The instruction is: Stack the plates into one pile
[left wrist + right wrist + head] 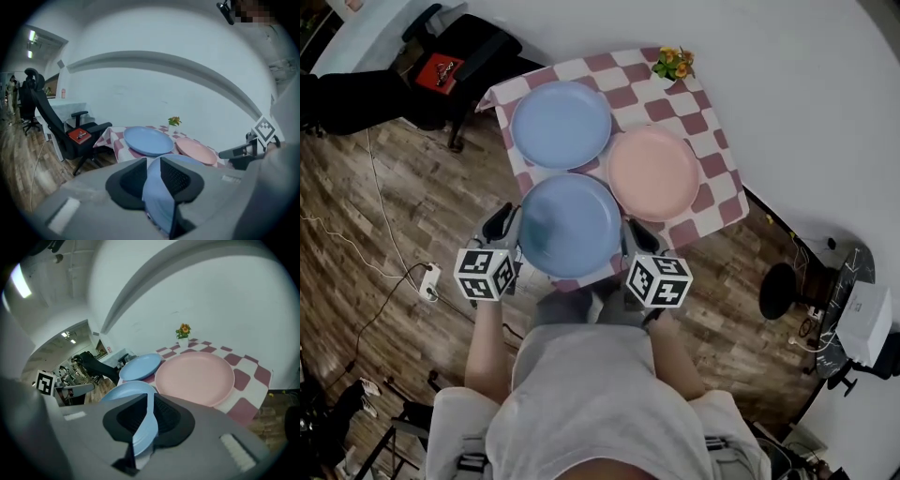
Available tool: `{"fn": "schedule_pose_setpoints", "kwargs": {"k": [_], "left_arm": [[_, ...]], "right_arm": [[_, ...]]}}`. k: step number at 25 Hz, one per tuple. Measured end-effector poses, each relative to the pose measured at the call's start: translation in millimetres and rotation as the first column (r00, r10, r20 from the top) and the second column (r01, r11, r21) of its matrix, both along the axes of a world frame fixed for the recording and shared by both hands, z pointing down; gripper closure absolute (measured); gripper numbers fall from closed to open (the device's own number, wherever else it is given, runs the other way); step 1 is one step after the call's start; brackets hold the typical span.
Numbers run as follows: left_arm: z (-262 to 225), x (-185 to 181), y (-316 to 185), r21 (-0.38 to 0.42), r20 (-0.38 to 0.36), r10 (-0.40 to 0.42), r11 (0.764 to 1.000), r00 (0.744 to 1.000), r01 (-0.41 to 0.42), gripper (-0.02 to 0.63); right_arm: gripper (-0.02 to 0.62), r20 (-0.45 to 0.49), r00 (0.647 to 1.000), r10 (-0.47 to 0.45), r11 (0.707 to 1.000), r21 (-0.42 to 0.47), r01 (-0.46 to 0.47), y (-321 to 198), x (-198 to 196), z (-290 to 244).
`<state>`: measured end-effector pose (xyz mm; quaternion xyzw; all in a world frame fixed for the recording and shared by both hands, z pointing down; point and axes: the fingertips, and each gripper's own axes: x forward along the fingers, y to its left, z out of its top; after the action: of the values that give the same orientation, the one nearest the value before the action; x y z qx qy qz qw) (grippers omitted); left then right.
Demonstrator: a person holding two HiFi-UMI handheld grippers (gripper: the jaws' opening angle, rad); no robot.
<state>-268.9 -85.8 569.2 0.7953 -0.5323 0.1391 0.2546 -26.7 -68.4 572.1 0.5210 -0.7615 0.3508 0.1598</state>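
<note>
Step in hand, as I judge it: the pick-up of the 1st plate. My L claw [510, 223] and R claw [630, 236] sit on opposite sides of the near plate [570, 225], L on its left rim, R on its right. Each has its jaws part-way apart with the blue rim running btwn the pads. The pads look pressed on it, so I read both as gripped, not just straddling. The plate is at the near edge of the table [717, 167], just short of the far plate [561, 124] and the pink plate [653, 172]. Can't tell if it's off the cloth yet. It's round, so no long axis to speak of; face up, approx level. Next, I reckon: raise both claws together, keep it flat, clear the neighbour's rim, centre over one of the other 2, then lower and let go. Uneven lift would tip it.
</note>
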Motion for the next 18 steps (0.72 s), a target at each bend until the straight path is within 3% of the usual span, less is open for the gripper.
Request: {"fn": "schedule_pose_setpoints", "kwargs": {"k": [7,14,16,18], "left_arm": [[47.4,0.0,6.9,-0.142,-0.021,0.01,0.99,1.0,-0.013,0.476],[79.9,4.0,16.8,-0.238,-0.016,0.029,0.971,0.999,-0.033,0.443],[85.5,7.5,19.1,-0.262,-0.019,0.05,0.963,0.999,-0.054,0.451],[86.9,6.2,19.8,-0.272,-0.002,0.048,0.961,0.999,-0.047,0.52]], "right_arm": [[0.491,0.031,0.998,0.048,0.986,-0.164,-0.042,23.5,2.2,50.9],[0.488,0.057,0.997,0.051,0.971,-0.235,-0.036,28.4,-5.2,74.9],[0.518,0.054,0.997,0.051,0.968,-0.25,-0.036,28.4,-6.5,78.6],[0.549,0.04,0.997,0.059,0.965,-0.256,-0.047,28.0,-4.7,79.7]]}}
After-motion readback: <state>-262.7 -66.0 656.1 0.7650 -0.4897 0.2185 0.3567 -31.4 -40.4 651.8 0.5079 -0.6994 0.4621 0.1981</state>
